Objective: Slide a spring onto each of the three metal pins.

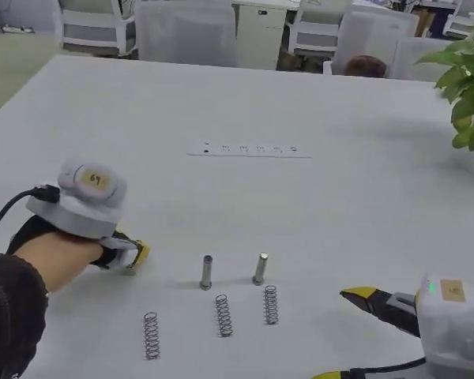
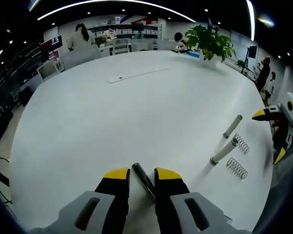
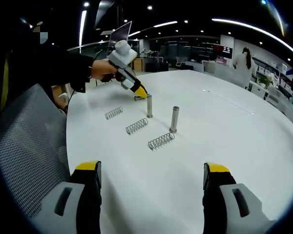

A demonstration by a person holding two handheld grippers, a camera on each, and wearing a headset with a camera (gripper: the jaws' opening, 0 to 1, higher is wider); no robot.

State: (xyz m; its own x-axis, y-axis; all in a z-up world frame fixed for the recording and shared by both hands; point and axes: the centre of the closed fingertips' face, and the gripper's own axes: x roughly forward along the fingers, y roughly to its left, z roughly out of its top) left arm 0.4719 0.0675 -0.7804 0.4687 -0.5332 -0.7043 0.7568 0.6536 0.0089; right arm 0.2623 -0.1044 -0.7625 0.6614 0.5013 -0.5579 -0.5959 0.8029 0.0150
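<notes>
Two metal pins stand upright on the white table, one (image 1: 207,272) to the left of the other (image 1: 261,268). Three springs lie in front of them: left (image 1: 151,335), middle (image 1: 223,315), right (image 1: 270,305). A third pin (image 2: 145,183) lies flat at the table's left. My left gripper (image 1: 136,257) is down at the tabletop, its yellow-tipped jaws drawn close around that pin. At the lower right, my right gripper (image 1: 340,335) is wide open with nothing in it. In its own view the upright pins (image 3: 149,106) (image 3: 174,119) and the springs (image 3: 136,126) lie ahead.
A flat white strip (image 1: 249,150) lies mid-table beyond the pins. A green plant (image 1: 466,87) overhangs the far right. White chairs (image 1: 95,28) line the far edge, and a grey mesh chair (image 3: 24,161) stands at the near side.
</notes>
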